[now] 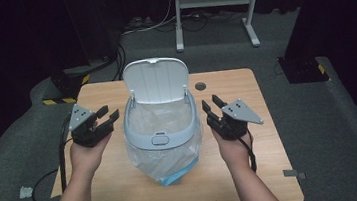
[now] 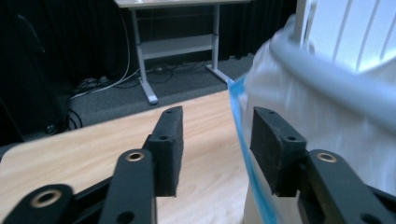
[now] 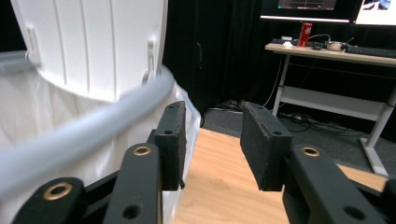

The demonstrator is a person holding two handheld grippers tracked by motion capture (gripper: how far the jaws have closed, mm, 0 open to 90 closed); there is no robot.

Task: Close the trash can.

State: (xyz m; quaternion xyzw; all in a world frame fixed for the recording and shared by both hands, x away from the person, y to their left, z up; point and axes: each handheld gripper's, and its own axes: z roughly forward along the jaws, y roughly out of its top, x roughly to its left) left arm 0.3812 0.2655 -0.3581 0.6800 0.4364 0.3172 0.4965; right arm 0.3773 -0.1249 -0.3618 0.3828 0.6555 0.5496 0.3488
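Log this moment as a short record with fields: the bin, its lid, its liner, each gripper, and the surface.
bin: small grey-rimmed trash bin standing near the middle of the wooden table
lid: white lid swung up, standing open at the far side
liner: clear plastic bag with a blue edge, draped over the rim and down the outside
left gripper: left gripper beside the bin's left side, jaws open, nothing between them
right gripper: right gripper beside the bin's right side, jaws open, nothing between them

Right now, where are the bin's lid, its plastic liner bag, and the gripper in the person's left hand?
lid (image 1: 157,80): high view, middle of the raised white flap.
liner bag (image 1: 145,159): high view, clear plastic hanging over the bin's front.
left gripper (image 1: 107,115): high view, midway between its two black fingertips.
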